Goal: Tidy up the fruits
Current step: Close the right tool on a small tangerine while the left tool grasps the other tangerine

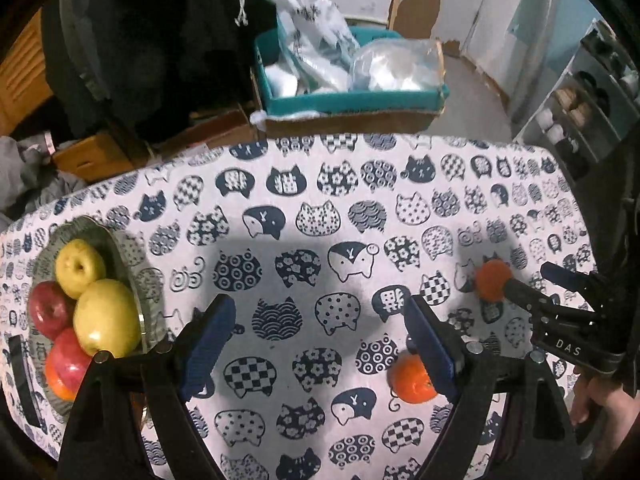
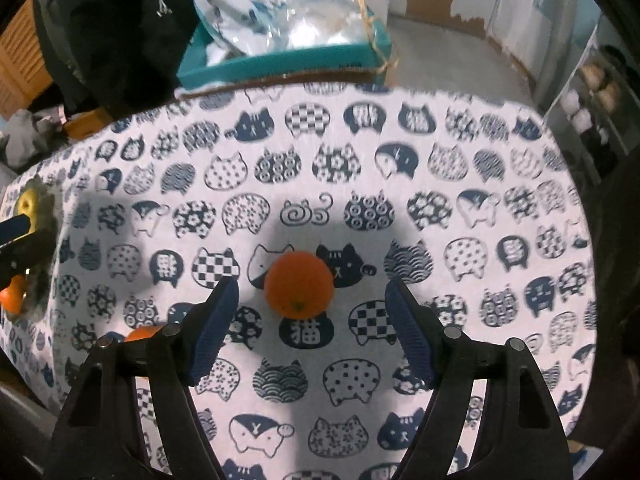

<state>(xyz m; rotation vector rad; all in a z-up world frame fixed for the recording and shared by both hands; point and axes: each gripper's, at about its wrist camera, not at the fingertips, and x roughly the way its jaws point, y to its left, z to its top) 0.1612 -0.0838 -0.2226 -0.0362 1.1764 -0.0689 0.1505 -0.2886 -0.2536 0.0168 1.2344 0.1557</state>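
Note:
A grey plate (image 1: 132, 256) at the table's left holds two yellow apples (image 1: 106, 318), red apples (image 1: 50, 308) and an orange. Two oranges lie loose on the cat-print cloth: one (image 1: 412, 380) partly behind my left gripper's right finger, another (image 1: 492, 280) further right. My left gripper (image 1: 320, 340) is open and empty above the cloth. My right gripper (image 2: 312, 328) is open, and the far orange (image 2: 299, 289) sits just ahead, between its fingers, untouched. The right gripper also shows in the left wrist view (image 1: 532, 284), reaching around that orange.
A teal box (image 1: 348, 100) with plastic bags stands behind the table's far edge. Dark clothing (image 1: 152, 40) hangs at the back left. A shelf unit (image 1: 580, 108) stands at the right. The plate (image 2: 42, 196) sits at the far left of the right wrist view.

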